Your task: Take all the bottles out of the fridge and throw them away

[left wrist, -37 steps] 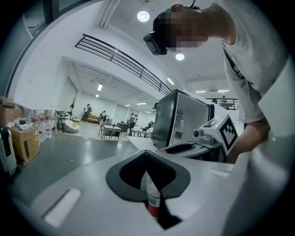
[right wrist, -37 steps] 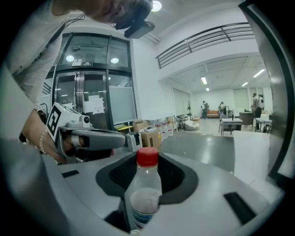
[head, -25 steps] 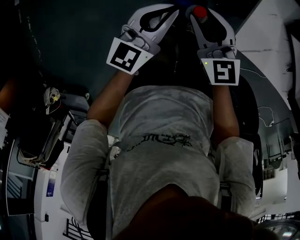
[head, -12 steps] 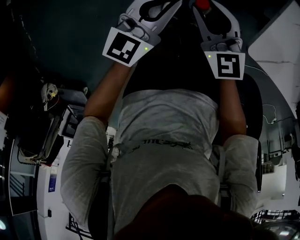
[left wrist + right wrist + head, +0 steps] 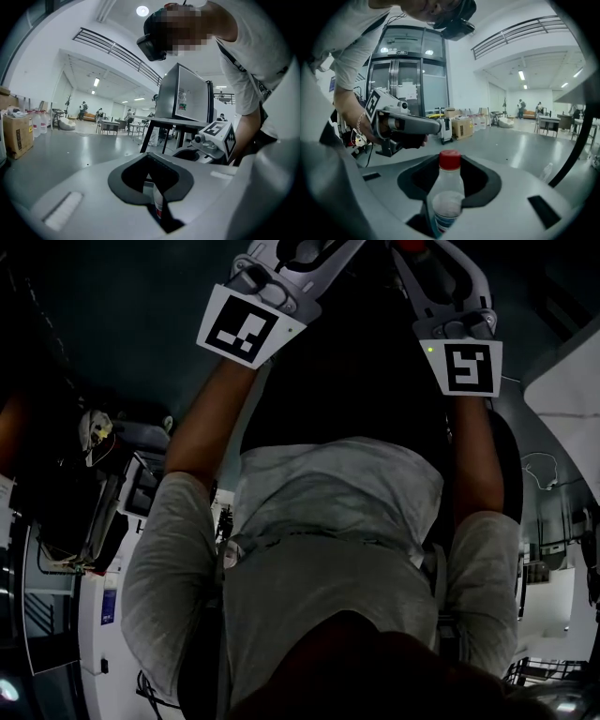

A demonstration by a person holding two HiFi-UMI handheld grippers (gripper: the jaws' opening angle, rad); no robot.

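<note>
A clear bottle with a red cap [image 5: 448, 187] stands upright between the jaws of my right gripper [image 5: 449, 176], which is shut on it. In the head view that gripper [image 5: 433, 254] reaches forward at the top edge, and only a sliver of the red cap [image 5: 409, 245] shows. My left gripper [image 5: 153, 185] is closed on a second bottle [image 5: 158, 206], of which only a white and red label shows deep in the gap. It appears at the top left in the head view [image 5: 286, 257]. The small fridge [image 5: 185, 99] stands on a dark table behind.
A dark round-rimmed container [image 5: 187, 154] sits below the right gripper's marker cube [image 5: 224, 136]. The person's torso [image 5: 333, 549] fills the middle of the head view. Cardboard boxes [image 5: 461, 126] and water jugs [image 5: 37, 124] line the hall's wall; tables and people stand far off.
In the head view both grippers have moved forward toward the top edge, each keeping its bottle. The red cap has almost slid out of the frame.
</note>
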